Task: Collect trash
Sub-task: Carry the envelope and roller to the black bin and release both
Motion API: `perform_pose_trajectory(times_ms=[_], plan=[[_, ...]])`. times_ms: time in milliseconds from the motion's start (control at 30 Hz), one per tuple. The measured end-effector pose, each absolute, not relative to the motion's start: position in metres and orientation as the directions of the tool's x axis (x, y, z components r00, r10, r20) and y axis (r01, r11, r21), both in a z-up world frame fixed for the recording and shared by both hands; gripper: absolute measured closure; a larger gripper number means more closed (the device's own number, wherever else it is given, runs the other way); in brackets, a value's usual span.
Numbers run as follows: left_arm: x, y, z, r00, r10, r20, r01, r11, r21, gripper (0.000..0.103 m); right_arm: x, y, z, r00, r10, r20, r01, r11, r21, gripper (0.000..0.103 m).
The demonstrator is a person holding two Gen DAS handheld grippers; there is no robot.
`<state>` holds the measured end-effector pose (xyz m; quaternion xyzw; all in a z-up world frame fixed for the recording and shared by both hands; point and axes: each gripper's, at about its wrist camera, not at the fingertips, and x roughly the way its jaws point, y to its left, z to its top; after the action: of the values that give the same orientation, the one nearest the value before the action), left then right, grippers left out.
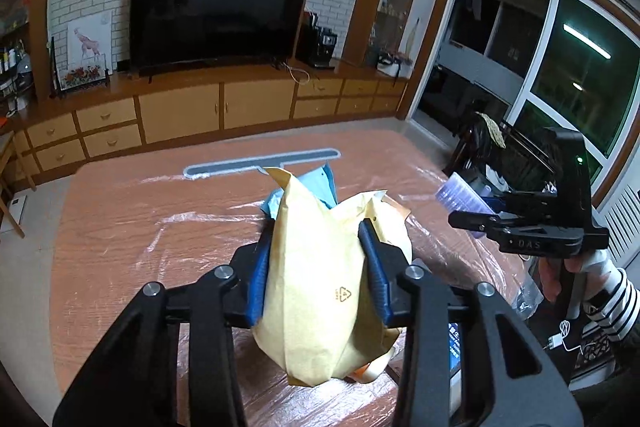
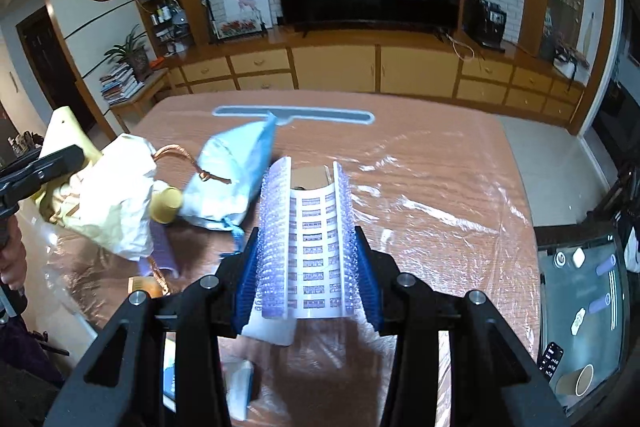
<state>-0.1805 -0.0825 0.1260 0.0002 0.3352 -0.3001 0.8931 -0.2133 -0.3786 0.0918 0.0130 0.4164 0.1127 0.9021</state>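
Left gripper (image 1: 320, 263) is clamped tight on a yellow paper bag (image 1: 316, 267), lifted off the tabletop (image 1: 132, 219). Right gripper (image 2: 308, 259) pinches a bubble-wrap sheet (image 2: 308, 239); more trash, a blue bag (image 2: 232, 179), sits far left.

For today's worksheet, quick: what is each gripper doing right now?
Left gripper: shut on the yellow paper bag.
Right gripper: shut on the purple bubble-wrap mailer.
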Motion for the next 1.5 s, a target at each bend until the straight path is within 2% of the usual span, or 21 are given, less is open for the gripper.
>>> perform_pose_trajectory(times_ms=[167,333,633,1033,1500], plan=[[-0.199,-0.071,0.140,0.602,-0.557,-0.572,0.550,0.809,-0.209,0.061,-0.235,-0.366,0.112,0.627,0.296,-0.721,-0.256,0.952,0.168,0.060],[-0.225,-0.061,0.148,0.595,-0.571,-0.566,0.560,0.799,-0.218,0.061,-0.274,-0.342,0.126,0.607,0.342,-0.717,-0.334,0.929,0.161,0.060],[-0.278,-0.055,0.139,0.531,-0.570,-0.627,0.599,0.776,-0.198,0.061,-0.333,-0.313,0.123,0.539,0.397,-0.743,-0.401,0.896,0.188,0.060],[-0.335,-0.067,0.091,0.362,-0.564,-0.743,0.678,0.706,-0.205,0.061,-0.386,-0.304,0.072,0.400,0.393,-0.828,-0.373,0.895,0.244,0.060],[-0.336,-0.097,0.007,0.277,-0.447,-0.850,0.703,0.698,-0.138,0.061,-0.386,-0.294,-0.011,0.313,0.299,-0.901,-0.324,0.926,0.195,0.060]])
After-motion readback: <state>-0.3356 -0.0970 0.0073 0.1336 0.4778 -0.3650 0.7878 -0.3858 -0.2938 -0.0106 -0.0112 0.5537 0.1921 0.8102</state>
